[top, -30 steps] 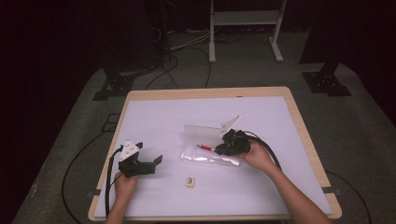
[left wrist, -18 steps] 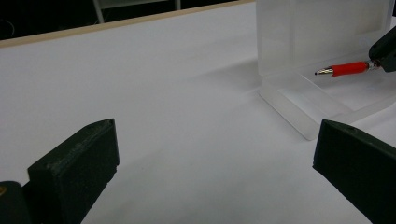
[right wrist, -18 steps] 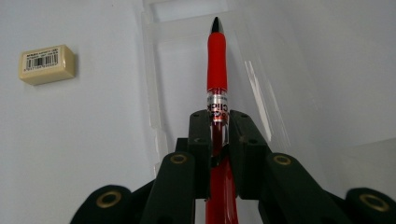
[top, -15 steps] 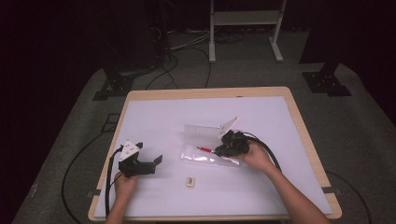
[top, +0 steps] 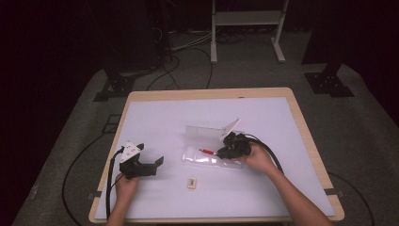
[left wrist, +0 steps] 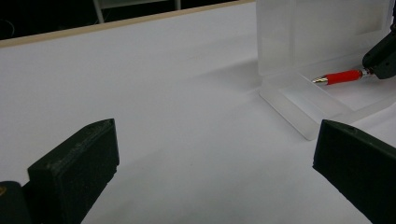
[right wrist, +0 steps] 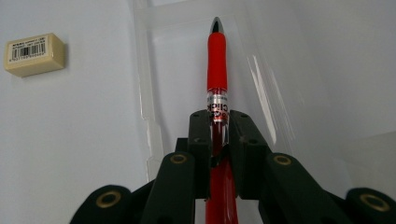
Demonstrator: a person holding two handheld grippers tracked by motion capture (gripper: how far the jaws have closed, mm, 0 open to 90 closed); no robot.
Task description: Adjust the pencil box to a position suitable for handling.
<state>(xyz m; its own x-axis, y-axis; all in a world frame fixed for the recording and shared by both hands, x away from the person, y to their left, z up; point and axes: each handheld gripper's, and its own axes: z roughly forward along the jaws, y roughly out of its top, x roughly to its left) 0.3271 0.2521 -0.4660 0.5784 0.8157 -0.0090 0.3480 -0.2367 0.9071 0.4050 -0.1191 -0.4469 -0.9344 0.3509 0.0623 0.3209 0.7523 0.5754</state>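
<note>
Pen (right wrist: 217,60) sits clamped in the right gripper, tip poking out over the tray of the clear plastic case (top: 207,146) near the middle of the table (top: 301,122).

Left to right:
- Left gripper (top: 157,162): parked on the table's left side, jaws spread wide, nothing between them. Hand (top: 126,184) behind it, forearm coming straight in from the near edge, gripper level and aimed toward the case.
- Eraser (top: 191,183): loose on the table, near edge, between the two hands, apart from the case.
- Case: lid stands open at the far side, tray lies flat.
- Right gripper (top: 221,151): jaws pinched on the pen barrel just behind the red grip, pen in line with the jaws. Hand (top: 256,157) low, forearm angled in from the lower right, gripper pointing left along the tray.

Judgement on the step: pen is going into the case. Keep it parallel to the tray's long axis, lower until the barrel rests on the tray floor, then release; don't drop it from height or it rolls out. Thin plastic may slide, so avoid pushing sideways. Left gripper could brace the case edge if it shifts.
</note>
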